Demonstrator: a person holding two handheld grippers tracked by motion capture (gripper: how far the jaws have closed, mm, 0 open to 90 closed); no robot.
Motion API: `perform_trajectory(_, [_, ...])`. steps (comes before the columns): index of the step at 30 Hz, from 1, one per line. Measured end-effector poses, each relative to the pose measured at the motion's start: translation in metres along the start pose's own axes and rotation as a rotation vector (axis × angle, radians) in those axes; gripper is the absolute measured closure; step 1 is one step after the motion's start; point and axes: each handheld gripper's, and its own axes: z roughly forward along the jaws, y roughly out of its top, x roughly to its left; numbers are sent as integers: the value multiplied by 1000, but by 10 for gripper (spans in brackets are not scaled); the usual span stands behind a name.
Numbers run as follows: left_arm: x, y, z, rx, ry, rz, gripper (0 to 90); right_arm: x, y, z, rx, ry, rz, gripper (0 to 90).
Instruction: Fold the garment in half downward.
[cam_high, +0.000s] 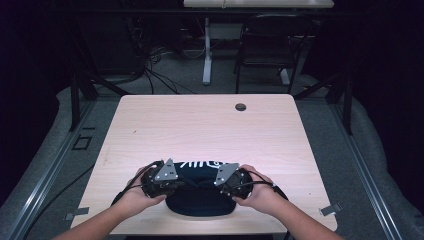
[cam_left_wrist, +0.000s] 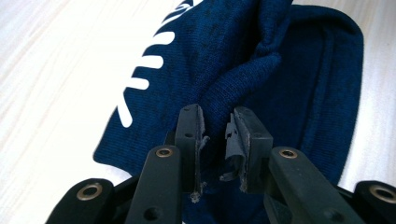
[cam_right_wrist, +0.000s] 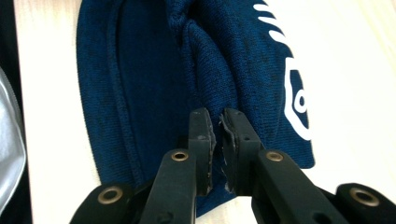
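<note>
We see a dark blue knitted cloth (cam_high: 200, 192) with white printed marks lying on the near part of the pale wooden table (cam_high: 200, 125), close to the person's edge and roughly midway across it. In the high view it looks almost black, with the white print along its far edge. It lies partly folded, with raised ridges of fabric running up from each held side.

In the left gripper view the cloth (cam_left_wrist: 261, 93) shows white stripes at its left, and a fold of it rises between the jaws of the left gripper (cam_left_wrist: 218, 149). The jaws are clenched on that fold, with worn pads pressing the knit from both sides. In the right gripper view the cloth (cam_right_wrist: 154, 79) carries a white rounded mark at its right, and the right gripper (cam_right_wrist: 218, 149) has its jaws closed tight on a pinched ridge of the fabric.

From above we find the left gripper (cam_high: 162, 180) at the left end of the cloth and the right gripper (cam_high: 231, 180) at the right end, each held in a hand, with grey three-cornered plates on top.

Farther out, a small dark round cap (cam_high: 241, 107) sits in the table near its far edge. Beyond the table stand a dark chair (cam_high: 267, 45) and the white leg of another desk (cam_high: 206, 50), with cables (cam_high: 155, 70) on the grey floor.
</note>
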Motion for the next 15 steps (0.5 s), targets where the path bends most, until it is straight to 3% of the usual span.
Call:
perform_trajectory(6, [-5, -5, 0, 4, -16, -1, 745, 6, -4, 1, -13, 17, 18, 813])
perform_trajectory(15, [-12, -13, 2, 8, -37, -13, 763, 6, 2, -13, -63, 35, 28, 787])
